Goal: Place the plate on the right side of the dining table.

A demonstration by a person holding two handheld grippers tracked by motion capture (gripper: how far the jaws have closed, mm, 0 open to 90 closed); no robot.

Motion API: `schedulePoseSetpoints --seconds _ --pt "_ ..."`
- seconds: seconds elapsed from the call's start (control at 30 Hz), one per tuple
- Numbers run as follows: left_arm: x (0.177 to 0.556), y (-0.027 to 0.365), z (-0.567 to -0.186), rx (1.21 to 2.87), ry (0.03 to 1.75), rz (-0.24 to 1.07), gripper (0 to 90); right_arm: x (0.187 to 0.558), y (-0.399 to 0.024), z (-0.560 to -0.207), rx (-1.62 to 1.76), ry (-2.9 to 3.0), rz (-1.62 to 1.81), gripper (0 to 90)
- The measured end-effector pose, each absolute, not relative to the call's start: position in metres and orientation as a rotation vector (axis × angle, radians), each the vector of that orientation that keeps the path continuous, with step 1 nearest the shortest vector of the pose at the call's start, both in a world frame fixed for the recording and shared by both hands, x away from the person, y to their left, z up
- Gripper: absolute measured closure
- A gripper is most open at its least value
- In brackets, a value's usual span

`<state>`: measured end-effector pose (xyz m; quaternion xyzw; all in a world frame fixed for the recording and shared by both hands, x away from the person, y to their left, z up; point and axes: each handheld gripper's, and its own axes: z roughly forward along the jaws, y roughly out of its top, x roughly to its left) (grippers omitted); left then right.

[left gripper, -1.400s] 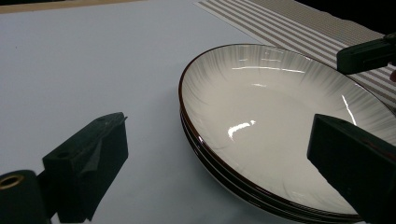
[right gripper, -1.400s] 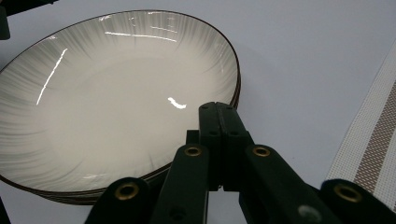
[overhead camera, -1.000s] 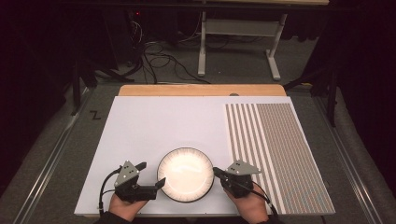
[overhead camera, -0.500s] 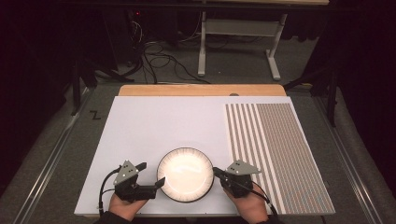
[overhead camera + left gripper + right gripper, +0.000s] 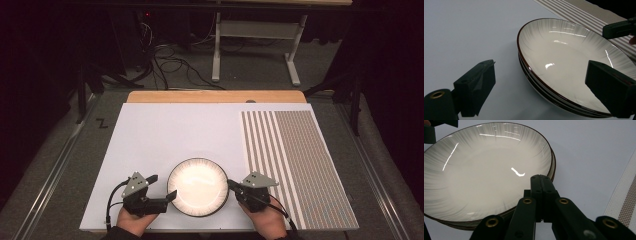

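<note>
Your left gripper [image 5: 165, 189] straddles the rim of the plates [image 5: 198, 186] at the table's [image 5: 165, 135] near edge, jaws wide and just easing inward — the right gripper [image 5: 232, 184] sits shut at the far rim, seemingly clamping nothing; next, close squarely on the top plate

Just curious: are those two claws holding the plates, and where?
Nothing is held. The left gripper straddles the plates' rim, open; the right gripper is shut, empty, over the rim.
</note>
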<state>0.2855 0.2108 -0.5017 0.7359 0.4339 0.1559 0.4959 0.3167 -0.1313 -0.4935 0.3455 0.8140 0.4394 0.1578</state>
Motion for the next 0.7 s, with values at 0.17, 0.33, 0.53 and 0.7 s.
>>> schedulePoseSetpoints --seconds 0.17,0.33,0.53,0.7 --pt "0.2857 0.212 -0.5019 1.779 1.057 0.374 10.8 0.3164 -0.1296 -0.4939 0.974 2.336 1.253 90.0" --pt "0.2862 0.212 -0.5025 1.782 1.052 0.356 12.8 0.3162 -0.1292 -0.4942 0.975 2.334 1.255 90.0" --pt "0.2871 0.212 -0.5036 1.775 1.057 0.338 14.3 0.3159 -0.1279 -0.4949 0.973 2.337 1.254 90.0" --pt "0.2875 0.212 -0.5042 1.772 1.06 0.311 15.0 0.3157 -0.1253 -0.4964 0.963 2.354 1.246 90.0"
